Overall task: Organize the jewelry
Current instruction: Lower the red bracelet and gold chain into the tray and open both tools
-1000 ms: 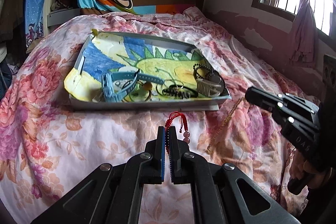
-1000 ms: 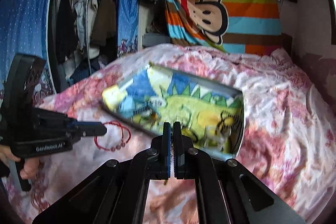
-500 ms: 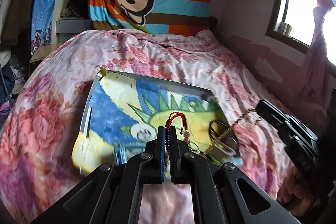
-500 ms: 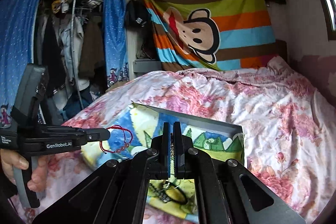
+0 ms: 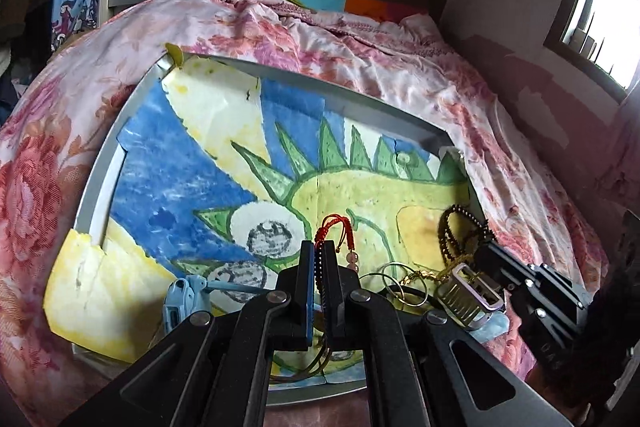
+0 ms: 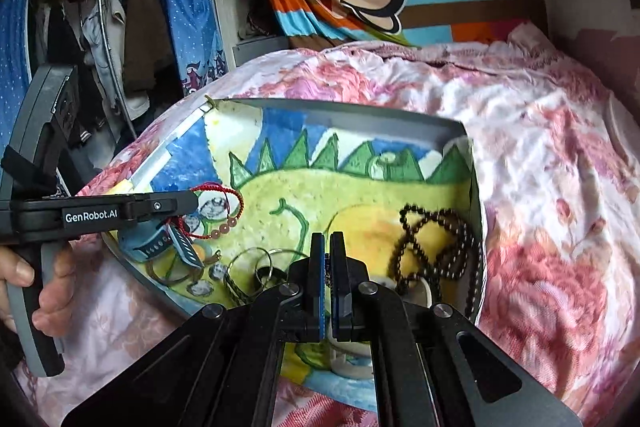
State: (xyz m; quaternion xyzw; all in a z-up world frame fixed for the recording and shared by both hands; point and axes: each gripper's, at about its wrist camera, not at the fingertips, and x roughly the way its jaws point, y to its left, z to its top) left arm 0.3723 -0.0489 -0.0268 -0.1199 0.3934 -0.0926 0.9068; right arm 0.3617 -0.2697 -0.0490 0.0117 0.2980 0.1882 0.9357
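— What carries everything?
— A bed point(image 6: 540, 155) covered with a pink flowered quilt point(image 5: 48, 163).
— And directly on the quilt?
— A shallow grey tray point(image 5: 100, 179), lined with a child's painting point(image 6: 360, 195) in blue, yellow and green.

The left tongs point(image 5: 319, 259) sit at lower centre of their own view, jaws pinched nearly together. The right tongs point(image 6: 328, 259) likewise, jaws narrowly parted. In the right view's lower left, the left hand point(image 6: 38, 291) grips its handle.
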